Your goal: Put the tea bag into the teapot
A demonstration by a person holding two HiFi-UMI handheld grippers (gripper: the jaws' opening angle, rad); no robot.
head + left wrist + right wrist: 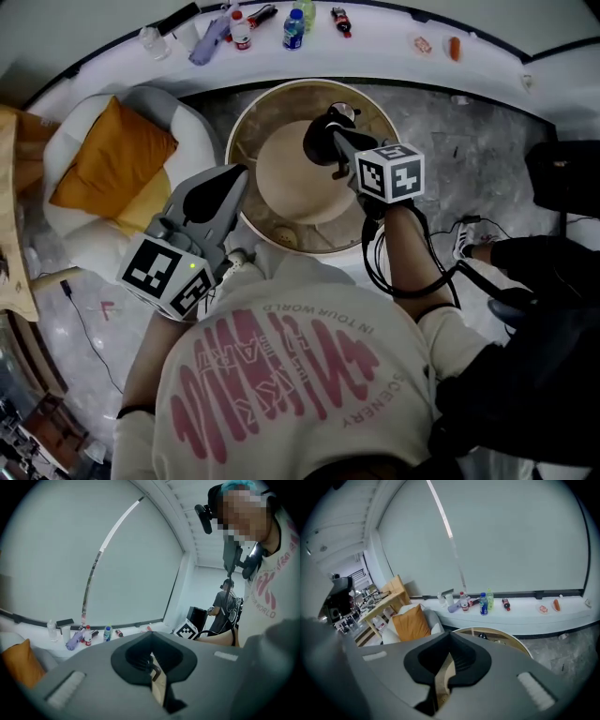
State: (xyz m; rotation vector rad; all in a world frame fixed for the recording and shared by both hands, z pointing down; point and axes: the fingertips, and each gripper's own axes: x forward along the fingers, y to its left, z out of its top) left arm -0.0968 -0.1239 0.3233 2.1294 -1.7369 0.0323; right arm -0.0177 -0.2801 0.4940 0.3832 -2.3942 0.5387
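Note:
I see no tea bag in any view. A small dark object (342, 112) sits on the far side of the round beige table (246, 122), half hidden behind my right gripper; I cannot tell what it is. The same dark object (483, 636) shows in the right gripper view. My right gripper (323, 141) hangs over the table's raised middle, shut with nothing between its jaws (449, 653). My left gripper (240, 173) is held over the table's left rim, its jaws closed together and empty (151, 654).
A white armchair with an orange cushion (112, 155) stands left of the table. Several bottles (293, 28) line the curved white ledge behind it. Another person in dark clothes (553, 281) is at the right. Cables (469, 230) lie on the floor.

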